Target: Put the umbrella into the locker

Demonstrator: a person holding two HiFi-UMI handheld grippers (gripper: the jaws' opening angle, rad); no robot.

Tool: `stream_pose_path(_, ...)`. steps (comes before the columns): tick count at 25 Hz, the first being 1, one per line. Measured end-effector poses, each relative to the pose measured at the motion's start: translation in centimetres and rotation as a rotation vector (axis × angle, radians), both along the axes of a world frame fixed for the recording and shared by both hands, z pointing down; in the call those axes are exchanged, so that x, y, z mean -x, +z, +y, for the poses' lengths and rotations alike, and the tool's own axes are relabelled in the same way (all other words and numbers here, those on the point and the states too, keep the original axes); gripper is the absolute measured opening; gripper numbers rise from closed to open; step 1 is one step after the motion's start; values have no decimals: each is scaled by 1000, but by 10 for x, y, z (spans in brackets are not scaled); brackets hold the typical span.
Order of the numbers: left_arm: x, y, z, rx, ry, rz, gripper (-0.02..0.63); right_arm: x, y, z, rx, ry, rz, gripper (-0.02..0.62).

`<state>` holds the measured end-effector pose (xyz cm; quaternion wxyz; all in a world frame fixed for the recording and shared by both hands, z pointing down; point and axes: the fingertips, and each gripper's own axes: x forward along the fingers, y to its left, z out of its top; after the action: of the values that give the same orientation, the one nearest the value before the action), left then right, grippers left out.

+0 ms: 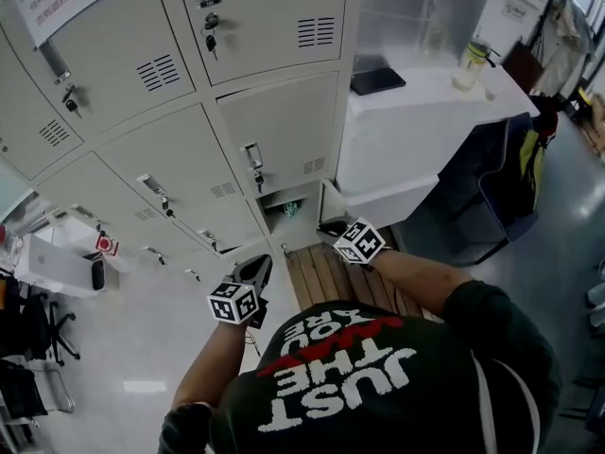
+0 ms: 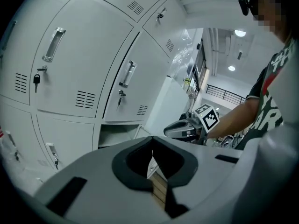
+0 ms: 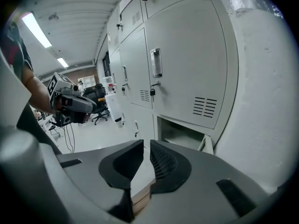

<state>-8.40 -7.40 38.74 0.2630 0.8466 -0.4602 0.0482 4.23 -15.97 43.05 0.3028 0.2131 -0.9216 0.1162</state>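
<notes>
Holding your left hand-held gripper (image 2: 151,140) closed and right hand-held gripper (image 3: 146,143) barely parted, both empty, you have the open locker (image 1: 279,200) ahead and below, nearer the right.

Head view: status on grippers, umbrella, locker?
Left gripper shut, empty. Right gripper a slit apart, empty. Green thing in open locker, maybe umbrella. Nothing blocking.

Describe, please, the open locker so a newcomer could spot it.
Look at the locker wall, then its bottom row beside the white counter. The open locker is the end one, the only one whose door stands open; the rest are shut.
</notes>
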Motion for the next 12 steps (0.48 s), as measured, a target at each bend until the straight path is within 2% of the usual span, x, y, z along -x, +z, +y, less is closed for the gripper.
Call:
stream_pose_path(3,-1,-2,-1,-2,-17,-4,9,-3,-11,-3,-9,0,-34,63)
stream_pose_path(7,-9,-5,-2,-6,-58,-9,9,-18,-14,-6,31,15,-80,54)
stream_pose_path(12,-24,-5,-3,-5,-128,0,9,-34,-17,-7,50,-26,-109,46)
